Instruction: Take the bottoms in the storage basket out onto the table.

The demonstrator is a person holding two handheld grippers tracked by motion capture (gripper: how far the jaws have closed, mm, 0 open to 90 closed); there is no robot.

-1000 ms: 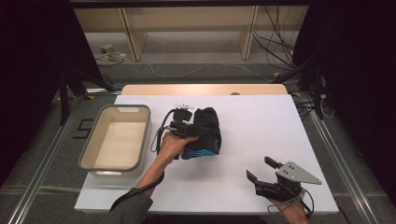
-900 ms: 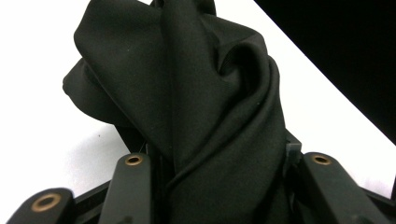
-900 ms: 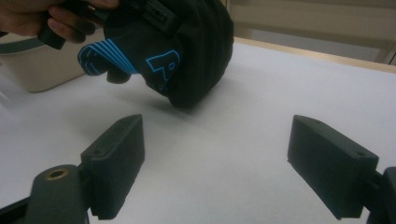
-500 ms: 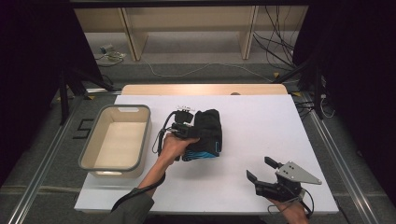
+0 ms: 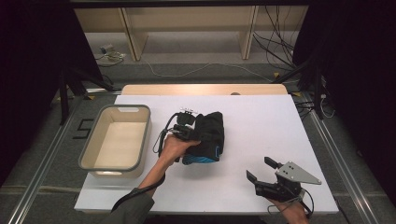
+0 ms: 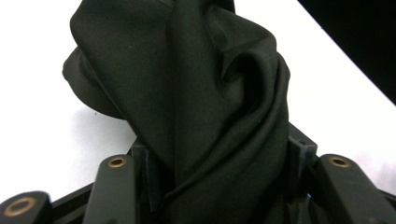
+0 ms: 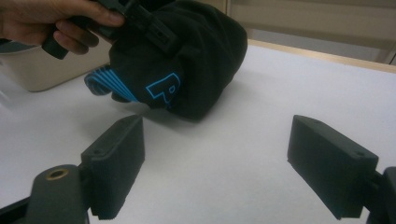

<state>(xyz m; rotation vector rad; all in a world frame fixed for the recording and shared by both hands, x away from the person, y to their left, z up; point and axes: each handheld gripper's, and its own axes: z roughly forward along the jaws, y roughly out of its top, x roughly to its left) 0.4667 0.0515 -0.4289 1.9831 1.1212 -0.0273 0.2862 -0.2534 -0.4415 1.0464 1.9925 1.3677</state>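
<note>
A bunched black garment (image 5: 211, 134) with blue stripes and lettering lies on the white table (image 5: 280, 121), near its middle. My left gripper (image 5: 186, 125) reaches into the garment's left side, a hand wrapped round its handle. In the left gripper view a loose fold of the black cloth (image 6: 187, 93) stands between the jaws of my left gripper (image 6: 219, 149), which have just been opening; the fold looks slack, not pinched. My right gripper (image 5: 259, 169) rests open near the table's front right edge. Its view faces the garment (image 7: 187, 60), and my right gripper (image 7: 219, 163) holds nothing.
An empty beige bin (image 5: 88, 149) stands at the table's left side, close to the left hand. Bare table (image 7: 261, 93) lies between the right gripper and the garment. Shelving and cables sit on the floor behind the table.
</note>
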